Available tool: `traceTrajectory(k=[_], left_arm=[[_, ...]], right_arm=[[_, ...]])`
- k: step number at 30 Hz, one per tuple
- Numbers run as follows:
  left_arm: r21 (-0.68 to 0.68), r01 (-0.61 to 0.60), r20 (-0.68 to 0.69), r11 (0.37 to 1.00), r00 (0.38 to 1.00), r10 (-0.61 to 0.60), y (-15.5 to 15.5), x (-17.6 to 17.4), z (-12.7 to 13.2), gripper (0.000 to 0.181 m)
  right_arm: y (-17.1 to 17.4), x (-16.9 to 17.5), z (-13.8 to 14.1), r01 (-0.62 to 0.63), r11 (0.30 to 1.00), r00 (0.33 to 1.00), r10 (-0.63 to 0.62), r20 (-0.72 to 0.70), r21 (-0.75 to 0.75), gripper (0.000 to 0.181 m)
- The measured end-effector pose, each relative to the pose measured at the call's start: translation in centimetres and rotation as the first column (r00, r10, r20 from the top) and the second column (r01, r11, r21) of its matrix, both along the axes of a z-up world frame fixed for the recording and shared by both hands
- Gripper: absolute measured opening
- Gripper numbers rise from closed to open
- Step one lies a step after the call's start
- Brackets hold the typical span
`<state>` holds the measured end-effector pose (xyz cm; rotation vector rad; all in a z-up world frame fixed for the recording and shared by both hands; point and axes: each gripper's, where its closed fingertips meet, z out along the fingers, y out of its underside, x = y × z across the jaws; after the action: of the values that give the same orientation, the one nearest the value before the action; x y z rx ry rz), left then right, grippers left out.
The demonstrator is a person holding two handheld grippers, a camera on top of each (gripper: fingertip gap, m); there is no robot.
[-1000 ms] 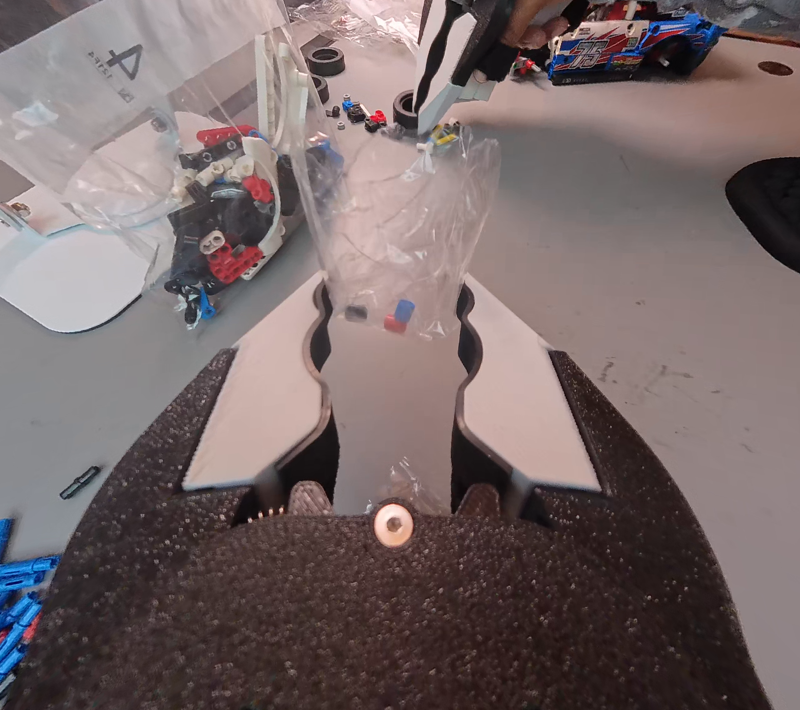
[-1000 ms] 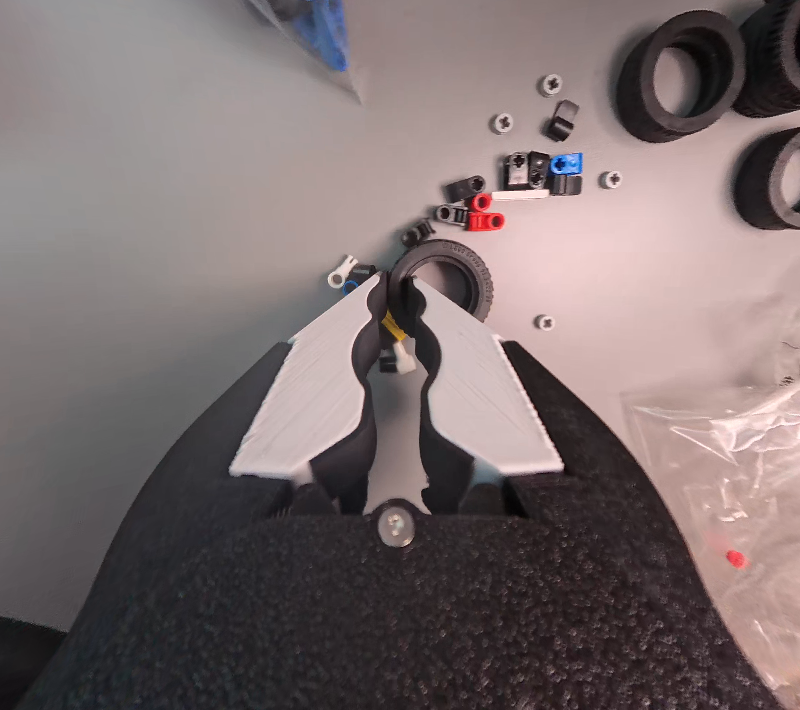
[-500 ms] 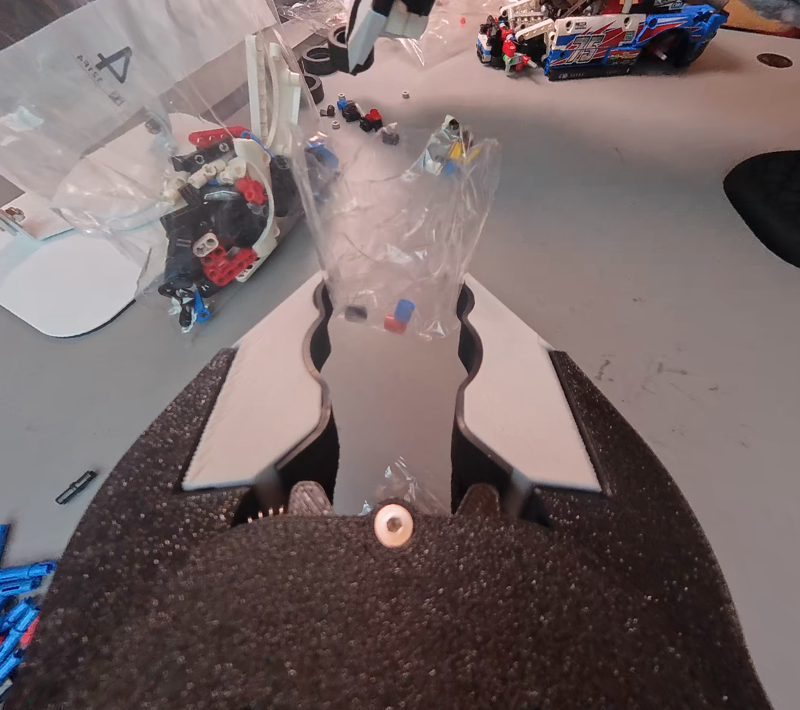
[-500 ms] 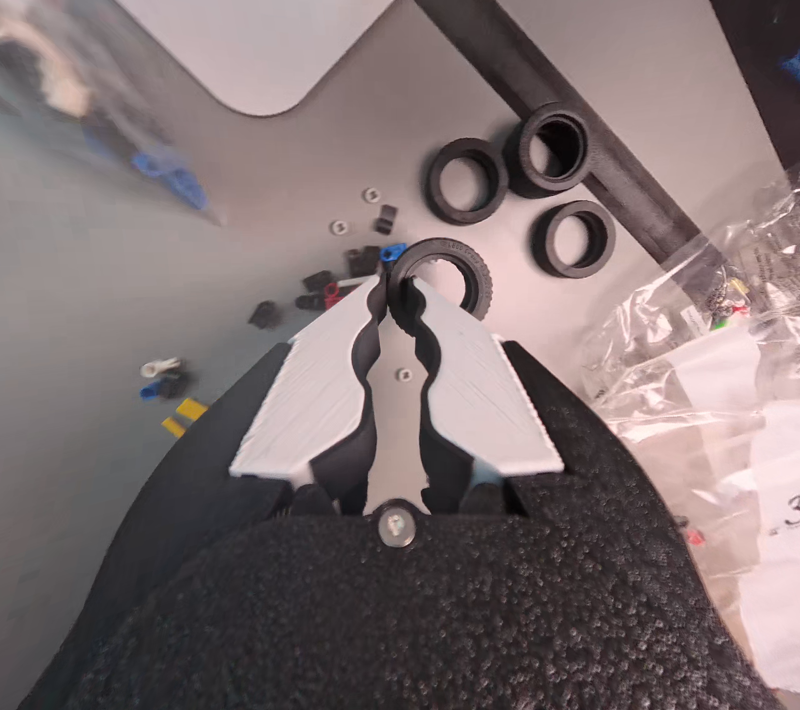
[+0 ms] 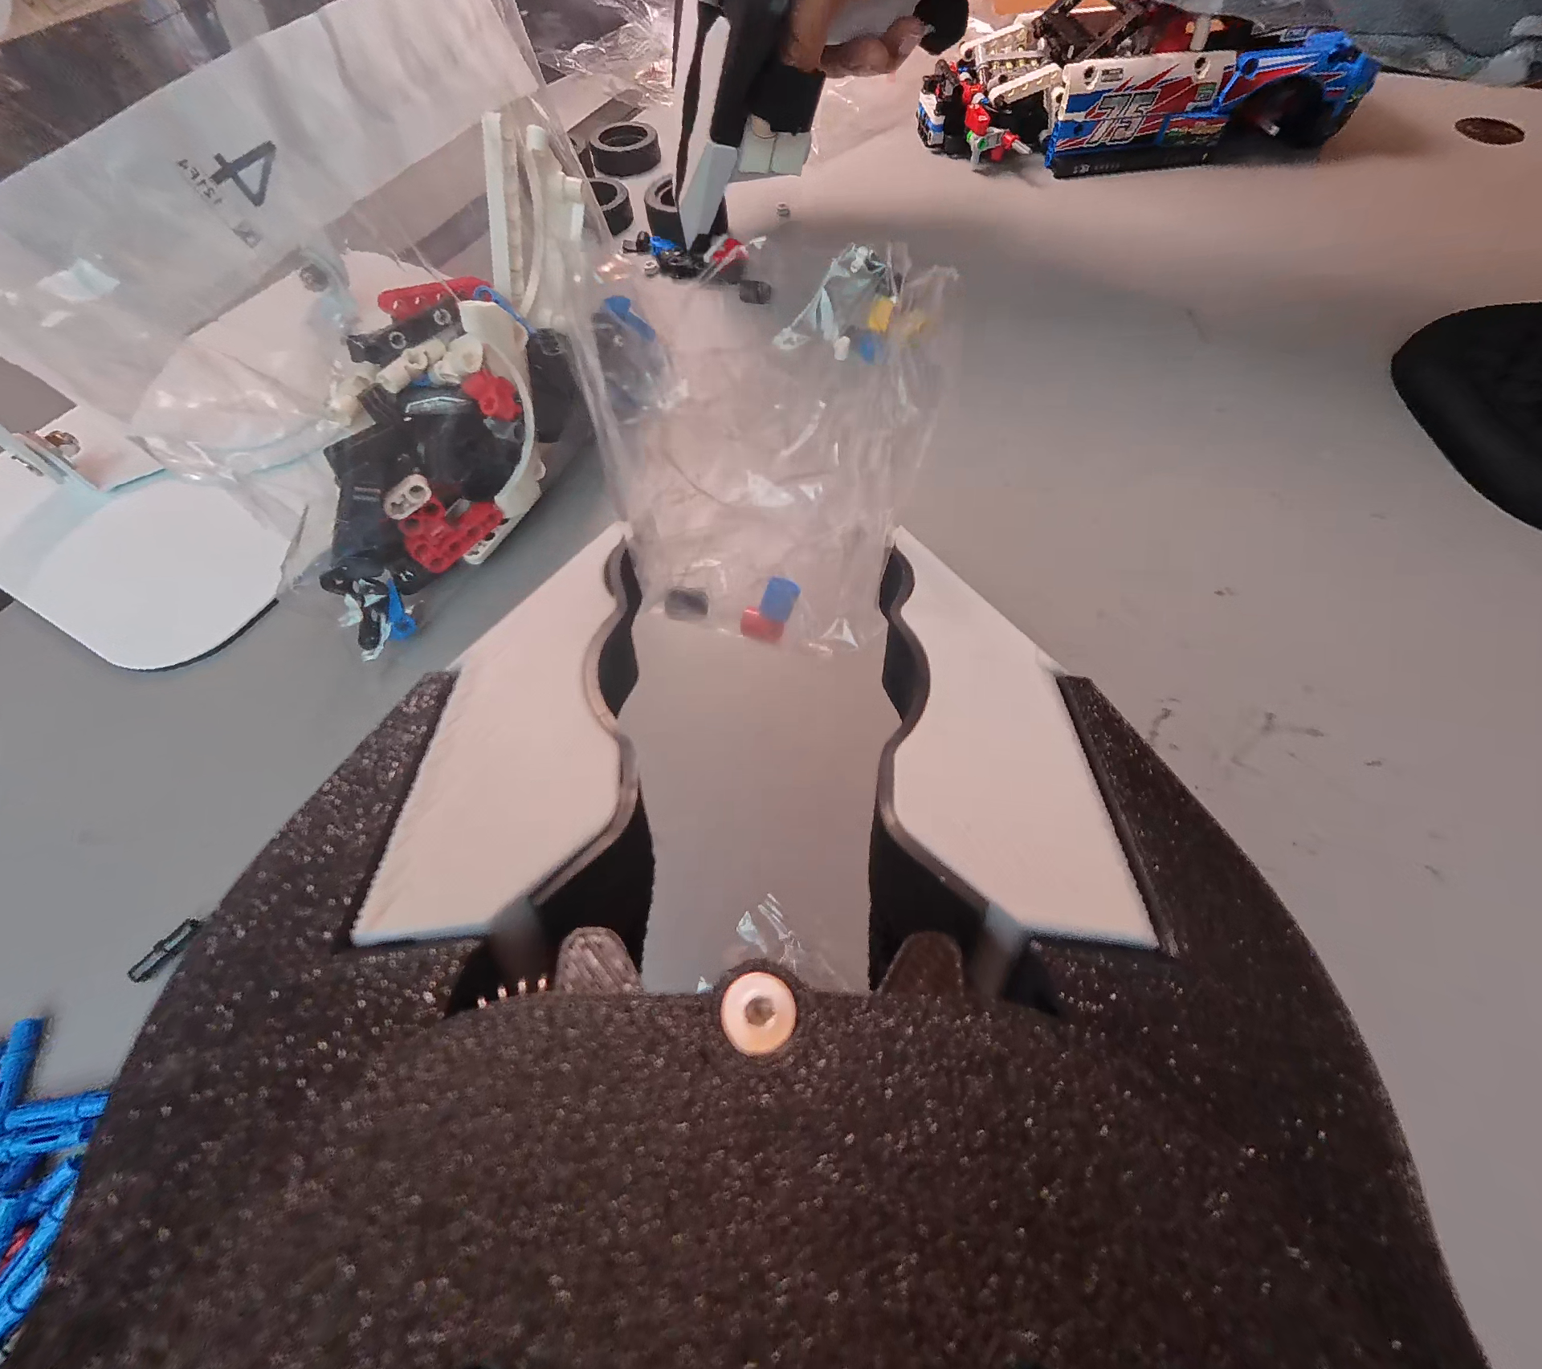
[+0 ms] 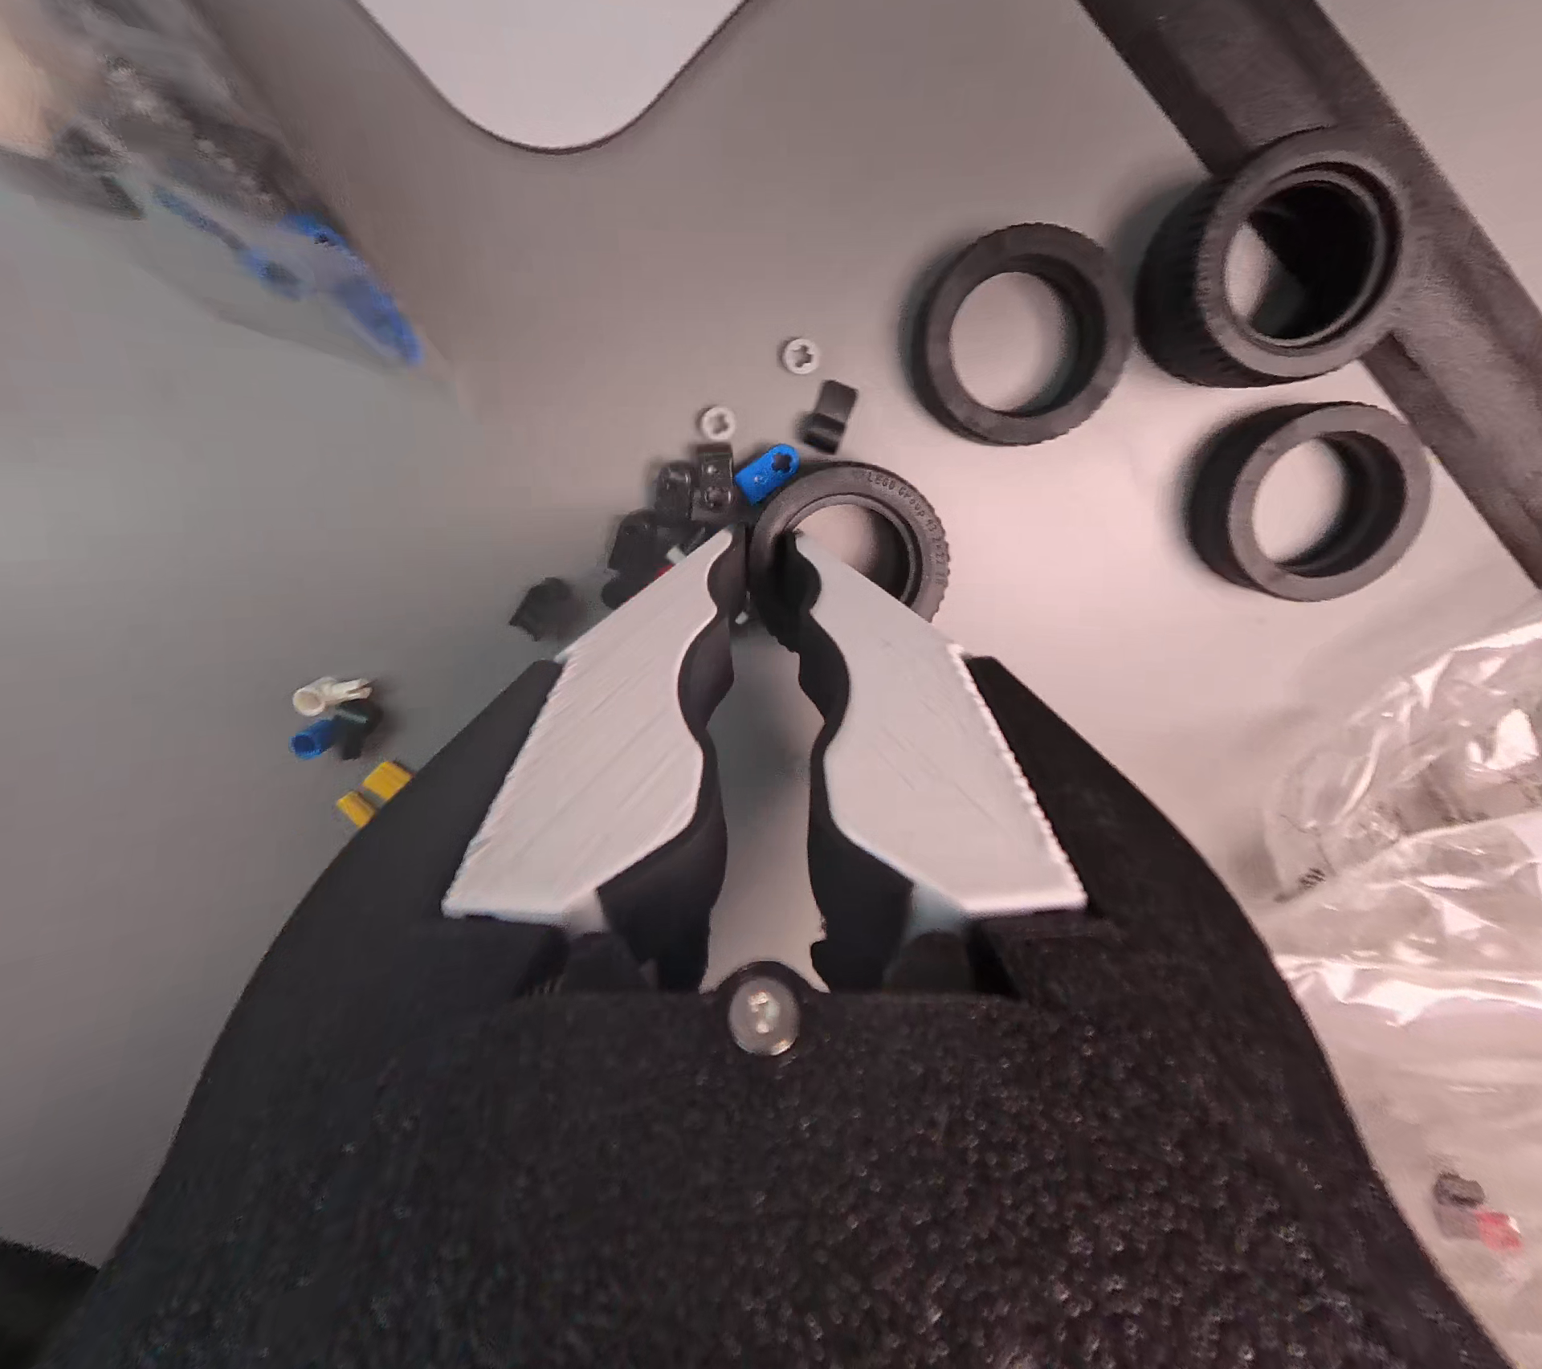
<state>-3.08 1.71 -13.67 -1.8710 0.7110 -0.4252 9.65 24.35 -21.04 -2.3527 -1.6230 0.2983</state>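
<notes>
Right gripper (image 6: 763, 549) pinches the wall of a black rubber tyre (image 6: 851, 536), one finger outside the ring, one inside. Three more tyres (image 6: 1022, 345) lie at two o'clock, well apart on the grey table (image 6: 209, 578). Small loose bricks (image 6: 709, 486) crowd at eleven o'clock. Left gripper (image 5: 755, 561) stands spread wide, a small clear bag (image 5: 768, 461) between its tips; whether they touch it, hard to say. Toy racing car (image 5: 1151, 94) at one o'clock.

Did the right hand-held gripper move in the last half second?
Yes. The right hand-held gripper dropped from above the loose tyres to table level beside them, shut on a tyre.
</notes>
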Motion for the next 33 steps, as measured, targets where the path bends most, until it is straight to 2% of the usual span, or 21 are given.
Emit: traceTrajectory(k=[12,15,18,23,28,33], left_arm=[[0.000,0.008,0.000,1.000,1.000,-0.008,-0.1,0.3,0.1,0.057],[-0.005,0.011,0.004,1.000,1.000,-0.011,-0.1,0.5,0.0,0.057],[-0.009,0.015,-0.003,1.000,1.000,-0.015,-0.2,0.6,-0.2,0.057],[-0.008,0.012,-0.007,1.000,1.000,-0.012,-0.2,0.5,-0.3,0.057],[-0.016,0.008,0.001,1.000,1.000,-0.008,-0.1,0.2,-0.4,0.057],[-0.020,0.011,0.002,1.000,1.000,-0.011,-0.1,0.2,-0.5,0.057]], right_arm=[[-7.9,-0.6,0.3,-0.172,0.985,0.985,0.172,0.028,0.021,0.007],[-6.5,-1.6,2.2,-0.146,0.986,0.989,0.149,-0.023,0.085,0.007],[-2.5,-2.8,3.9,-0.085,0.976,0.992,0.101,-0.072,0.200,0.008],[2.2,-4.4,2.8,-0.046,0.966,0.992,0.074,-0.100,0.255,0.008],[3.5,-5.0,0.9,-0.080,0.956,0.995,0.095,-0.040,0.282,0.008],[2.7,-4.4,0.5,-0.082,0.963,0.996,0.088,-0.009,0.258,0.008]])
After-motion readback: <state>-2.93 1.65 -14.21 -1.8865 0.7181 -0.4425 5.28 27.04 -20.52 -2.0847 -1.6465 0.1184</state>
